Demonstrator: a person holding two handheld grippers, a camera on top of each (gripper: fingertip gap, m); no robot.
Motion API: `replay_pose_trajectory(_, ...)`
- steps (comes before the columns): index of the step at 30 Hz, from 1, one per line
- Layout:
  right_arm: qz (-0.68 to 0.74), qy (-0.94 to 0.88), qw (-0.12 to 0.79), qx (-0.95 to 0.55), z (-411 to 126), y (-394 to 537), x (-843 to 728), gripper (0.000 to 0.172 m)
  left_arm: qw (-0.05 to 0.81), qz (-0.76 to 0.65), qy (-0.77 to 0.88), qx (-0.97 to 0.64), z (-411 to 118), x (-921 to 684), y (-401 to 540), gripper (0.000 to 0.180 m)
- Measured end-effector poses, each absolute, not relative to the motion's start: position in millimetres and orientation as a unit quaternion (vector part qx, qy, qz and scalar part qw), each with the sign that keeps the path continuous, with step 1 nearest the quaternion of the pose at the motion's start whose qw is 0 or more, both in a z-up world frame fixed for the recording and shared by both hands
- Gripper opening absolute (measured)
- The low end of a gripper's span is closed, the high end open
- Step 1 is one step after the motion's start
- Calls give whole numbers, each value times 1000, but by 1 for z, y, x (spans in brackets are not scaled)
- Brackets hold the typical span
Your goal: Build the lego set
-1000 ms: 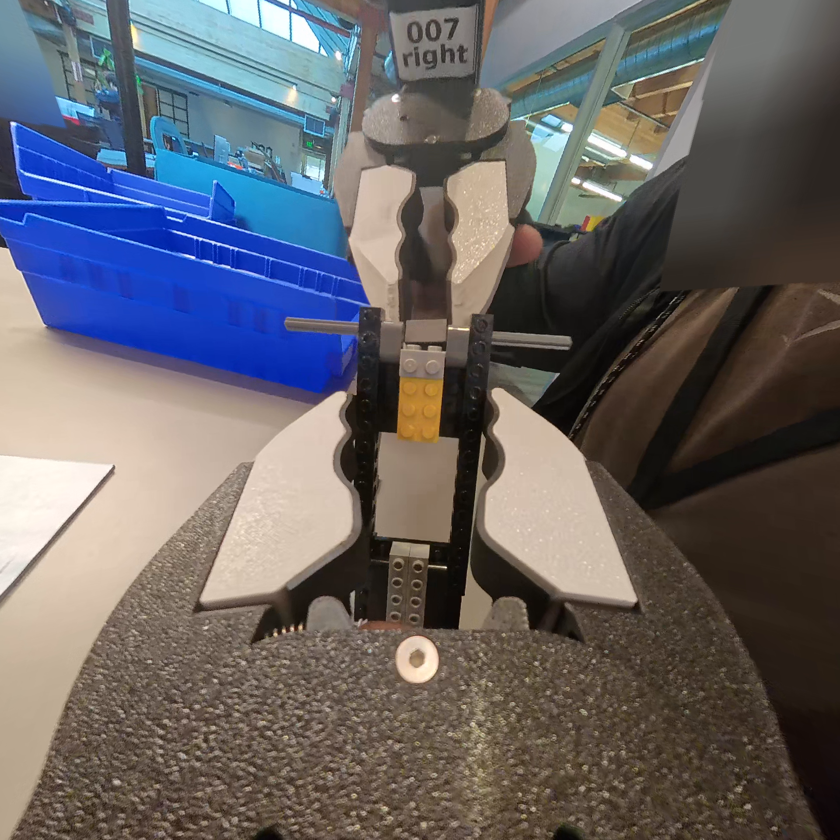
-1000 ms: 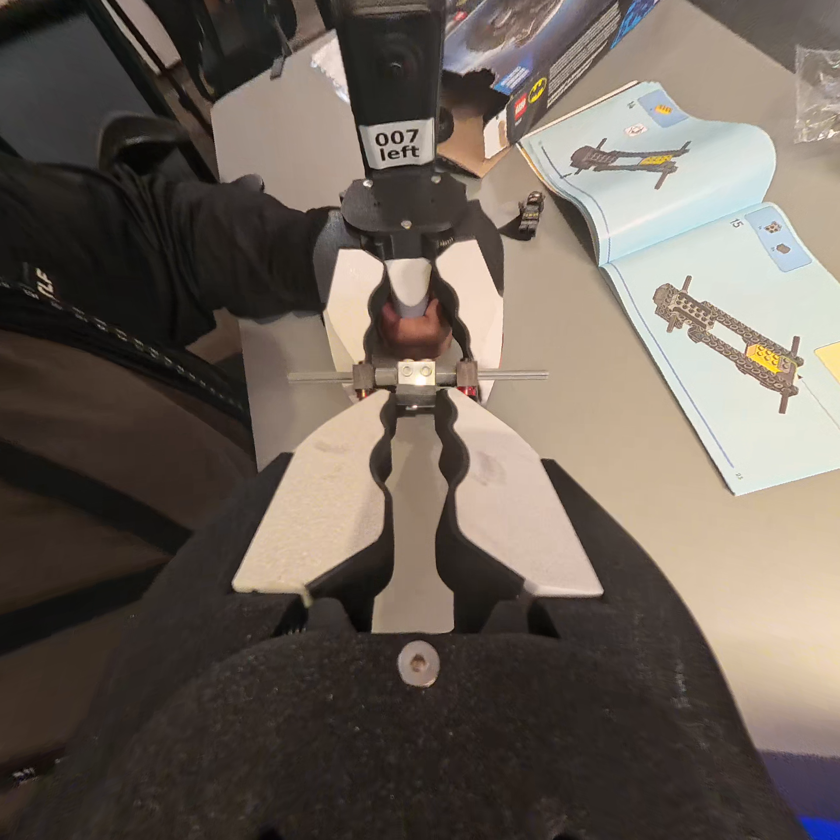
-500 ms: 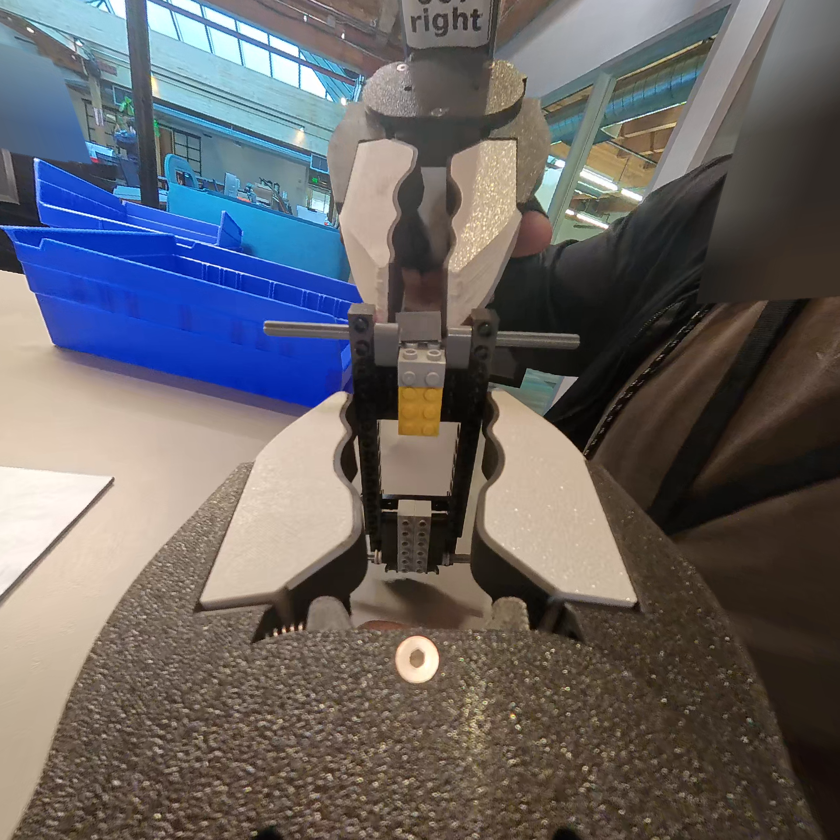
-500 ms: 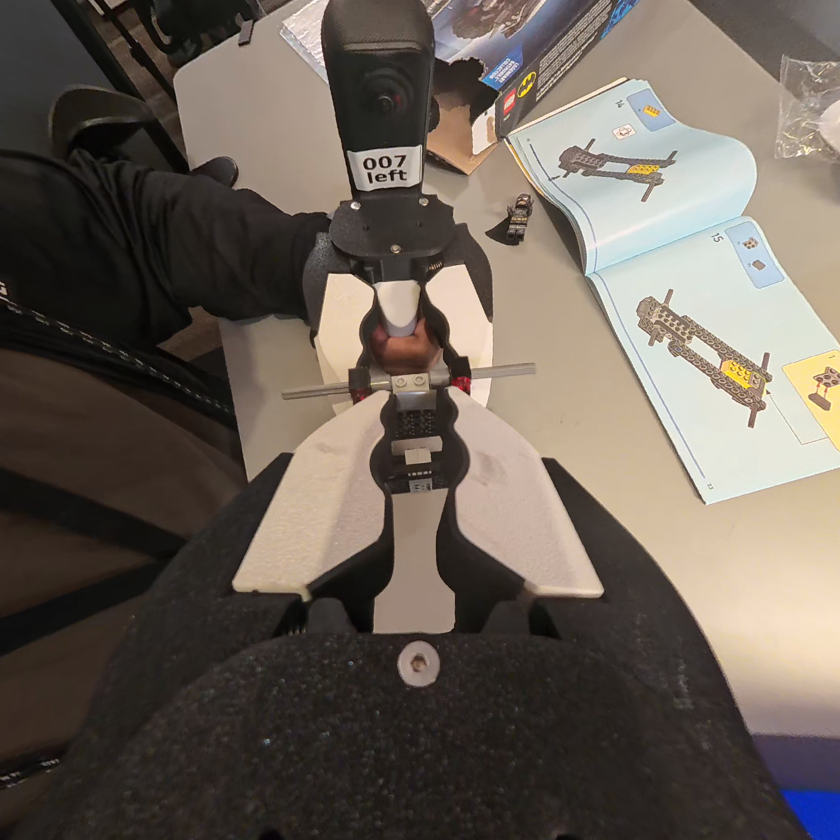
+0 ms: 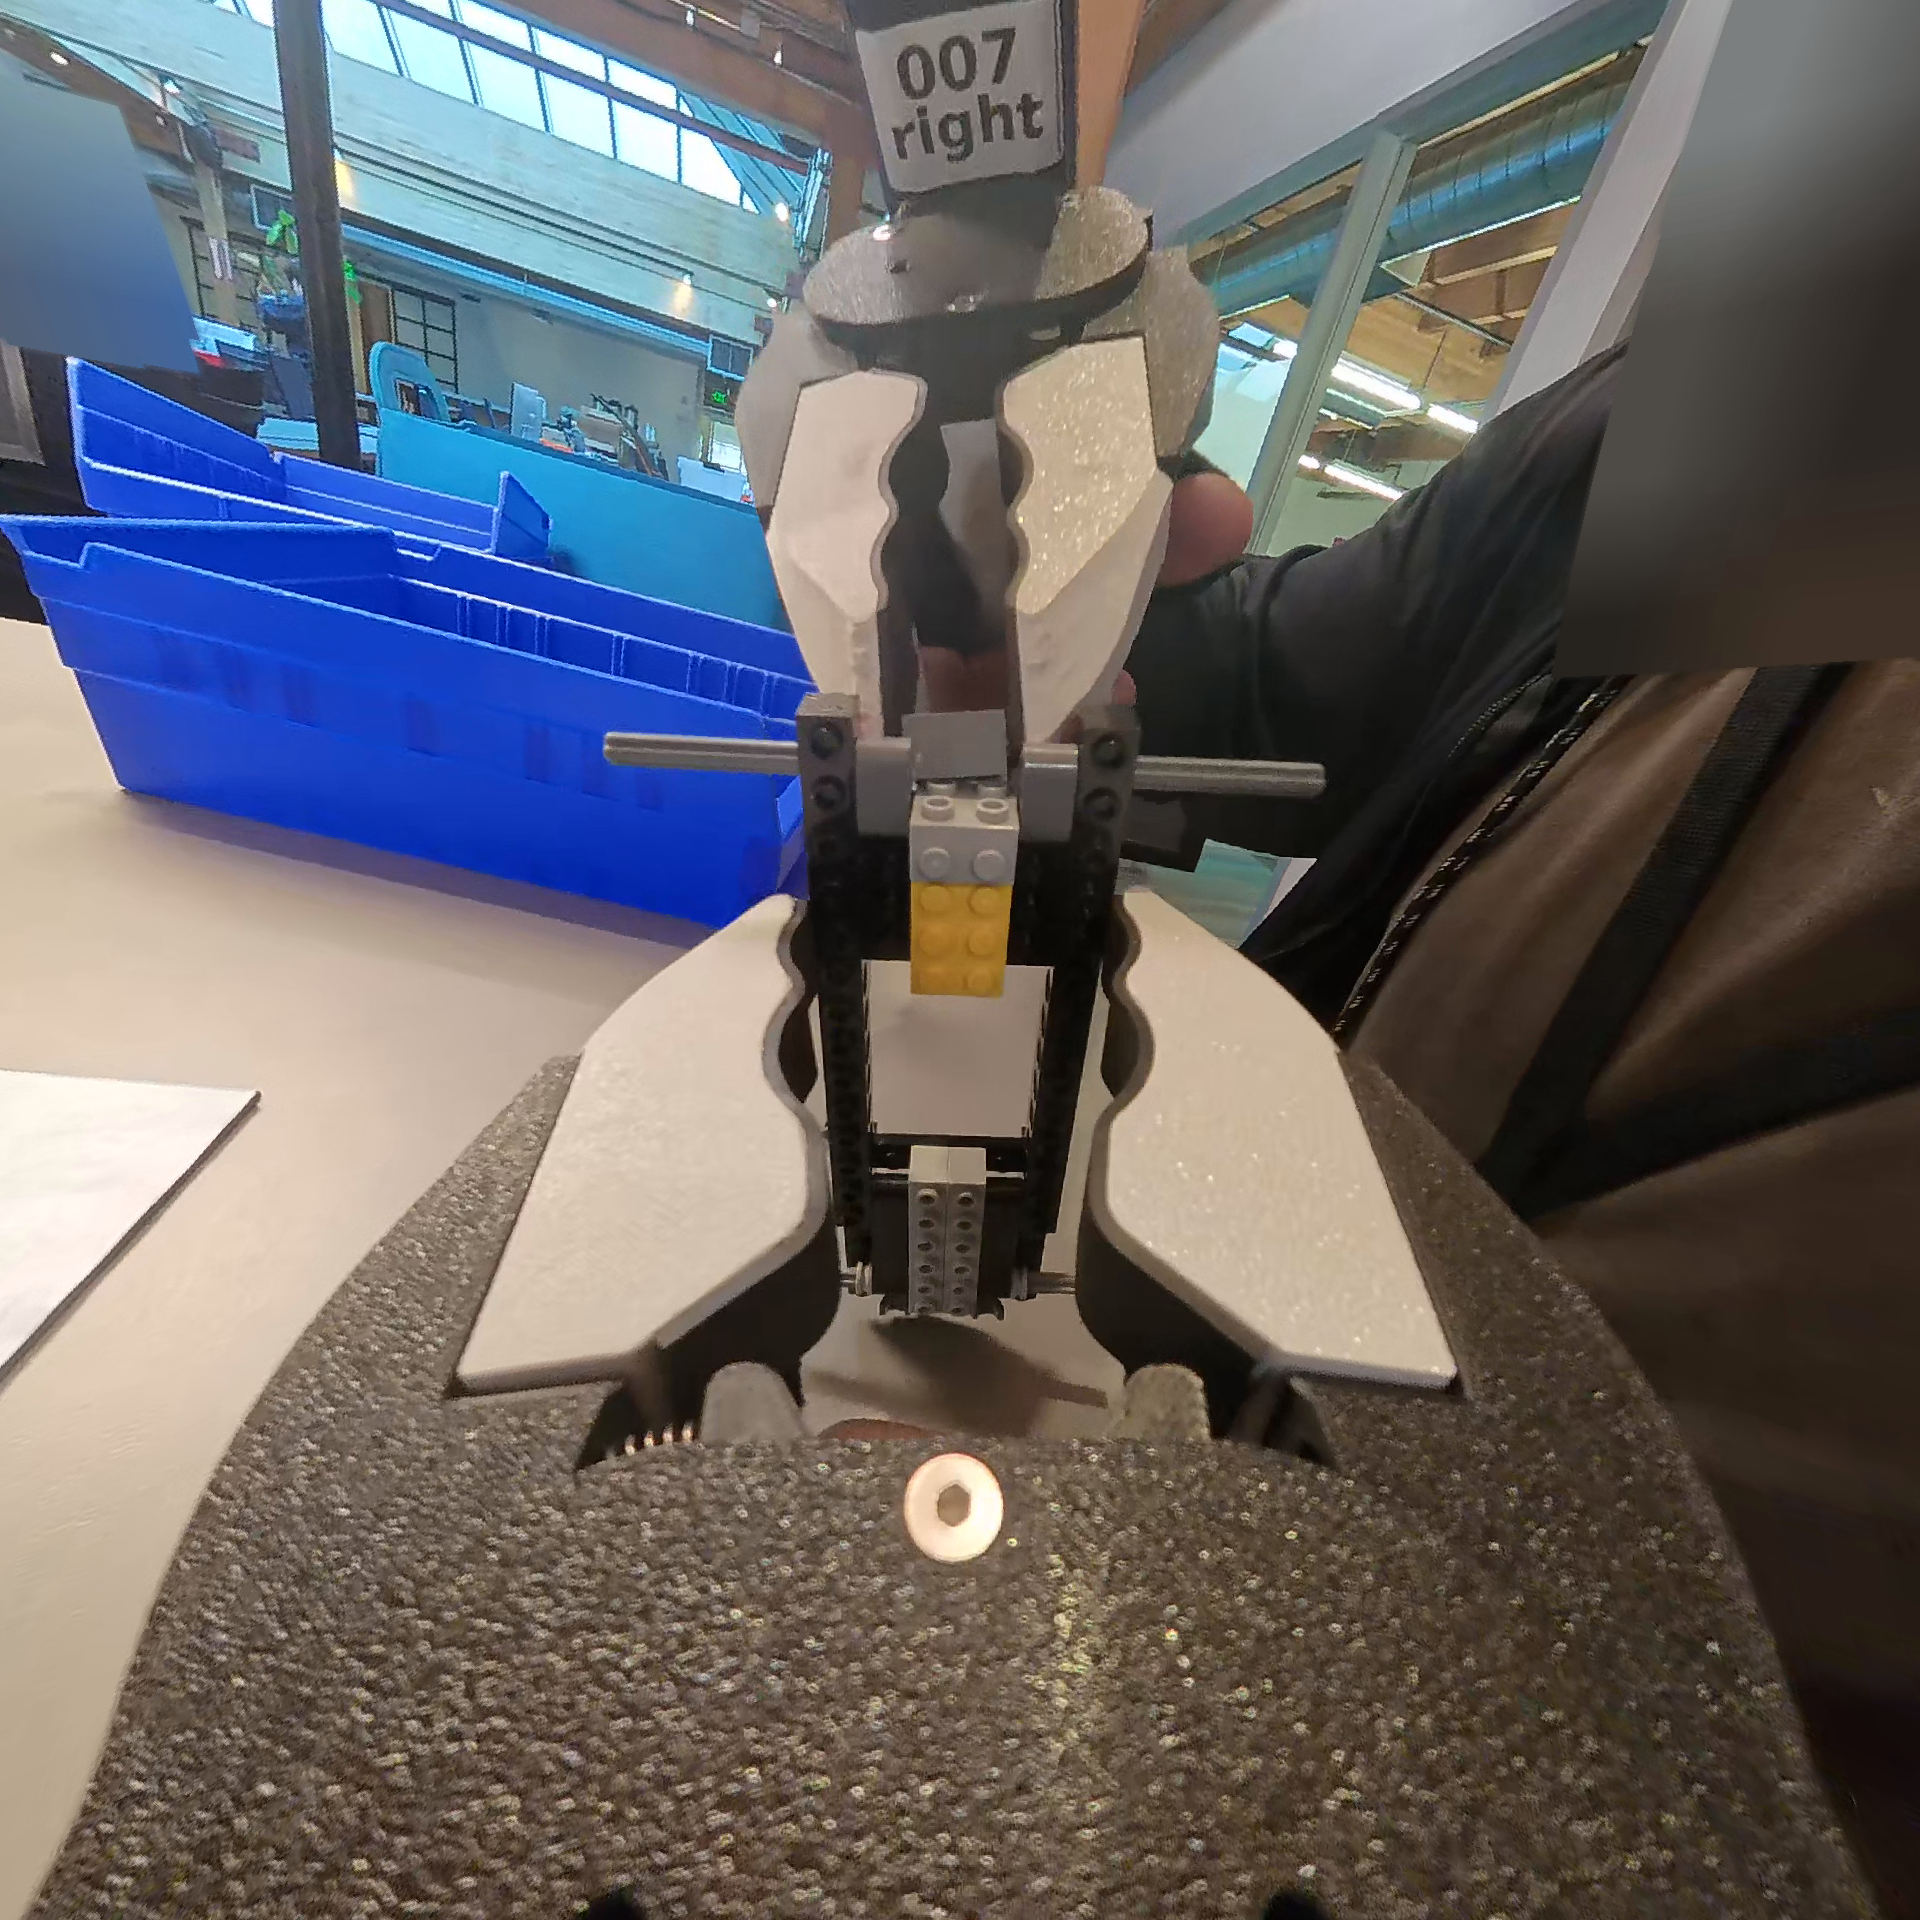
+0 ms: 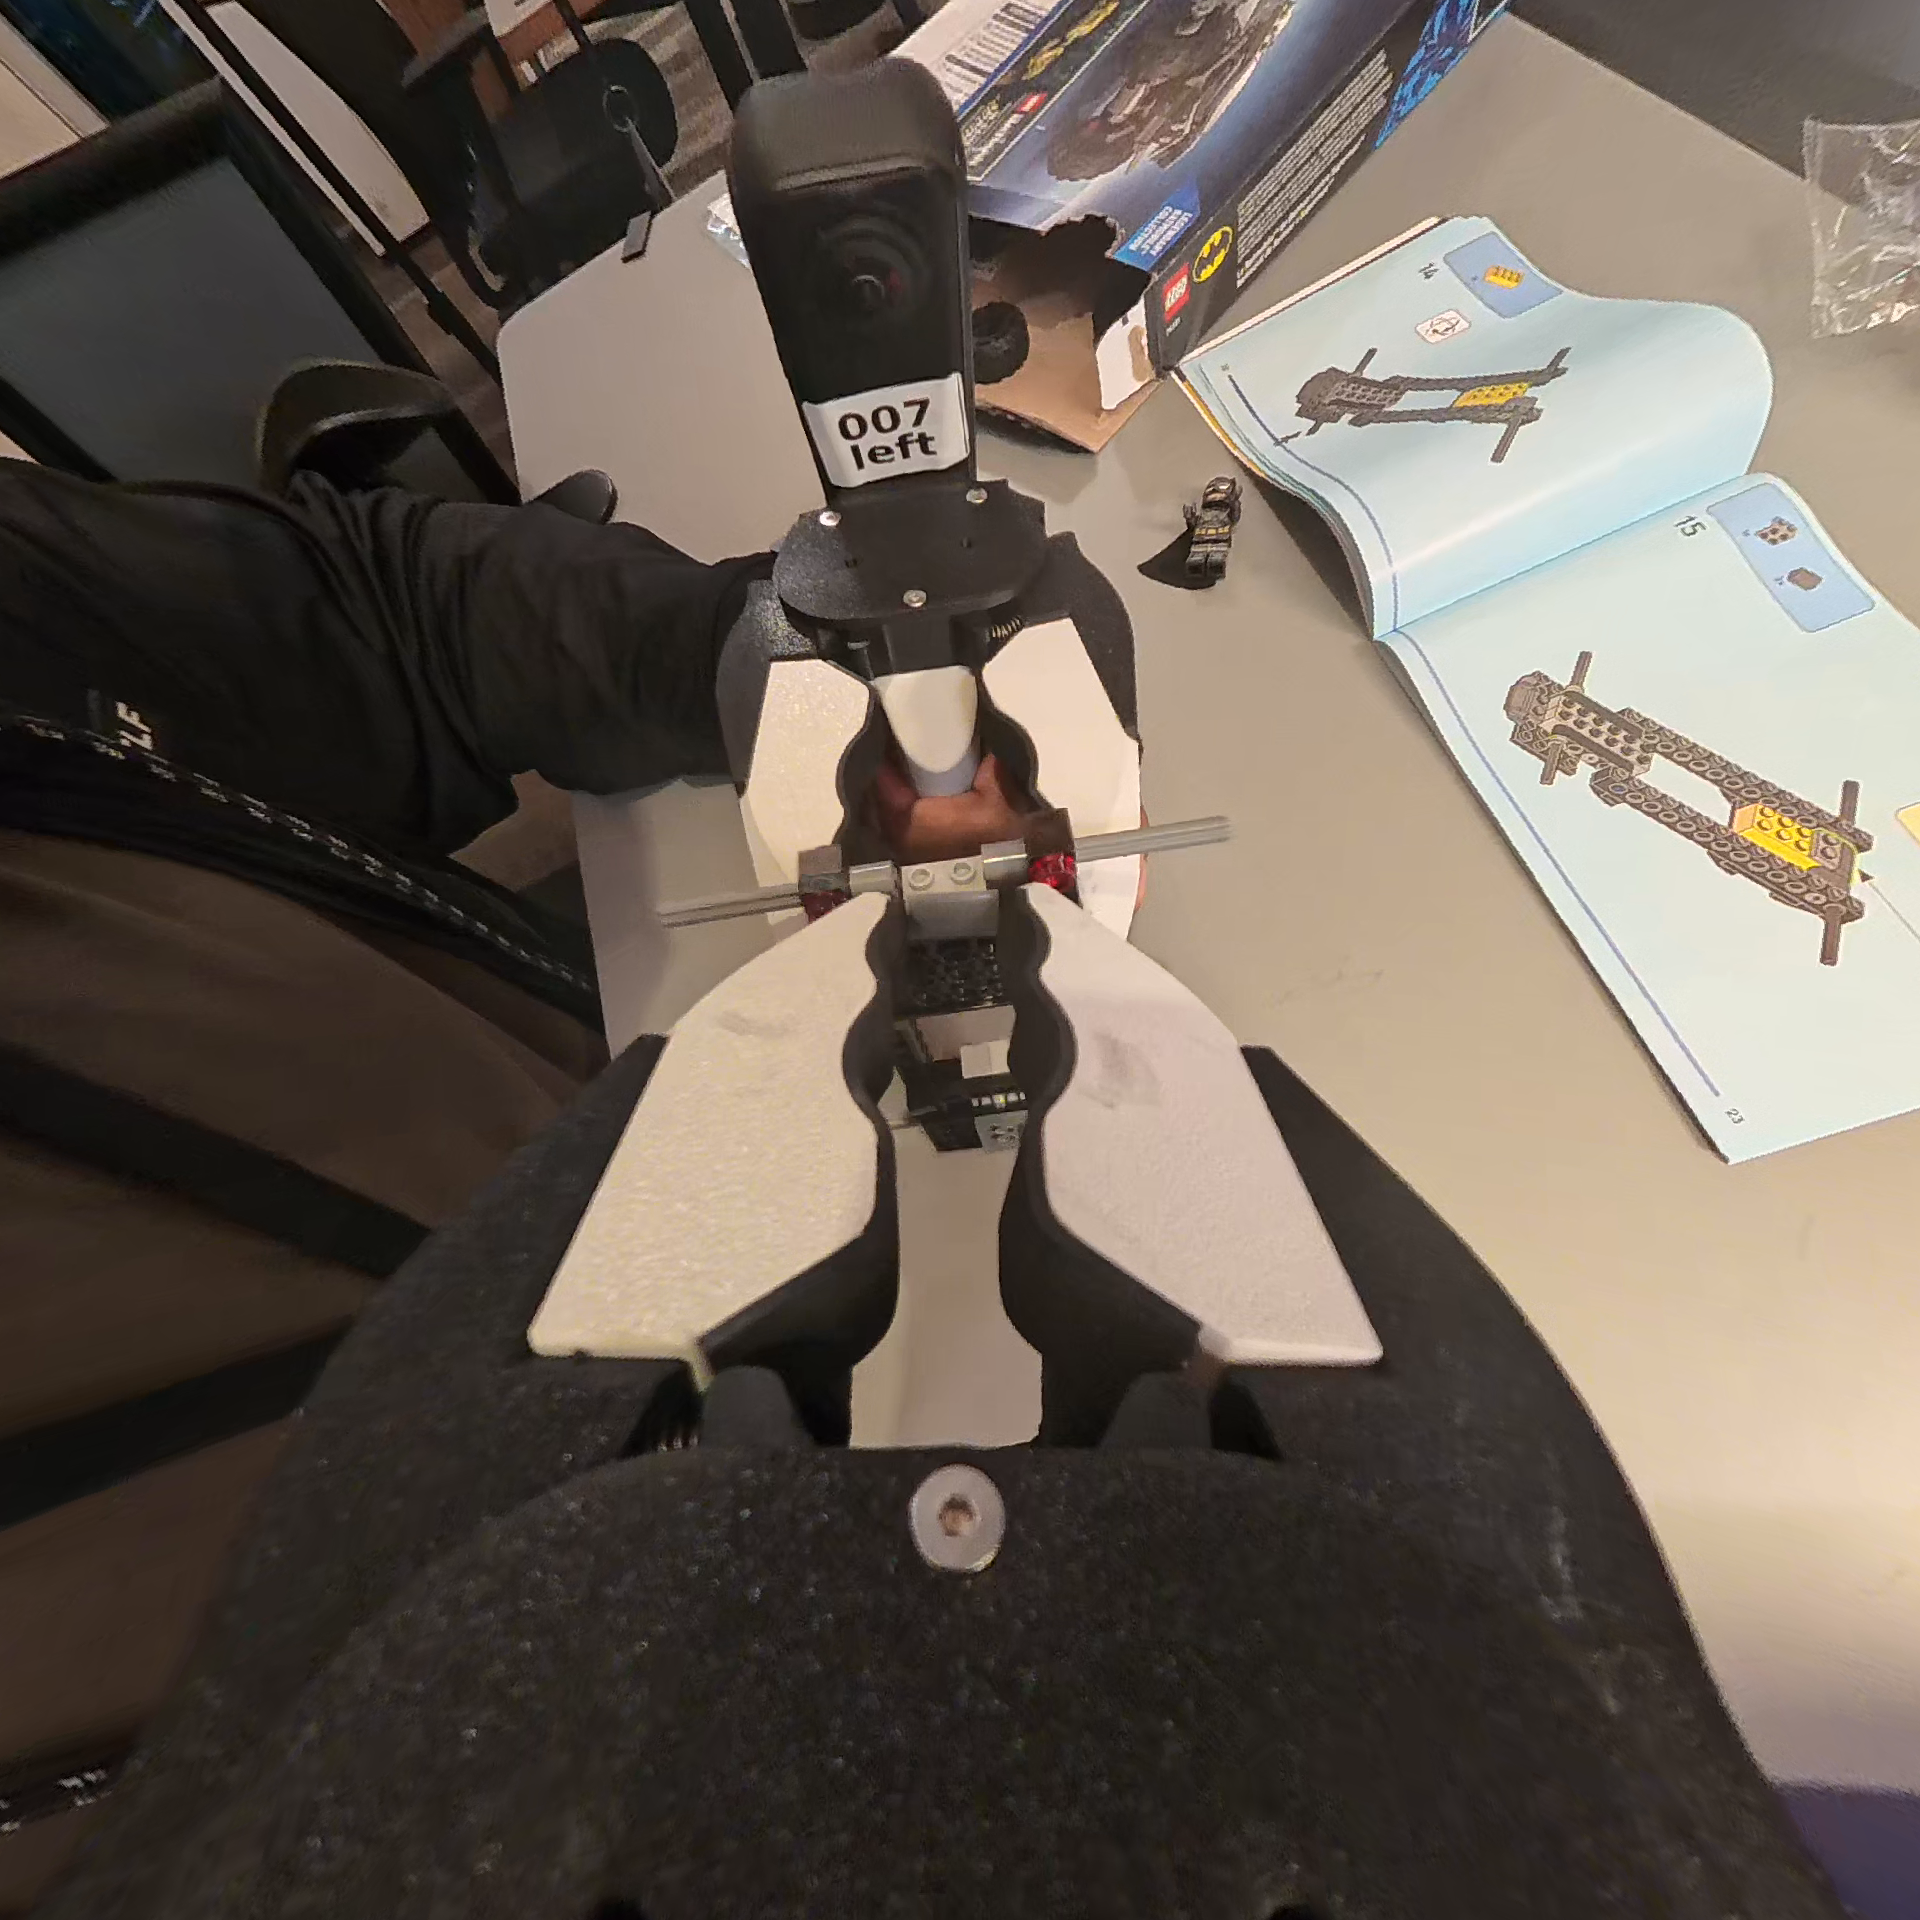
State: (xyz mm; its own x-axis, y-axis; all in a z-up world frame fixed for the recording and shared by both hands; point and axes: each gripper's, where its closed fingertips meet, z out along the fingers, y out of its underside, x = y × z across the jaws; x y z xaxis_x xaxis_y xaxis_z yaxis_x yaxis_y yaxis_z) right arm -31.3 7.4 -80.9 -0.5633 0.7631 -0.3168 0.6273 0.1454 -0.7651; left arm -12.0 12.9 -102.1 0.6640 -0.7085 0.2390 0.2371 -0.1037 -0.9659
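At frame centre, the left gripper clamped the black brick frame. The right gripper pinched a grey piece at its far end, apparently seating it.

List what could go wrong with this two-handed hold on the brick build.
1. The left tongs clamp the black brick frame by its two long side beams; squeezing harder might bow them inward or pop joints.
2. The right tongs pinch only the small grey piece at the far end; it may detach.
3. The grey axle sticks out both sides and could snag.
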Motion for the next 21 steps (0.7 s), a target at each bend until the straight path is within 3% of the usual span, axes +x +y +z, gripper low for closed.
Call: replay_pose_trajectory(21, 452, -802, 105, -377, -79, 12, -32, 17, 636, -231, 215, -704, -104, -22, 20, 53)
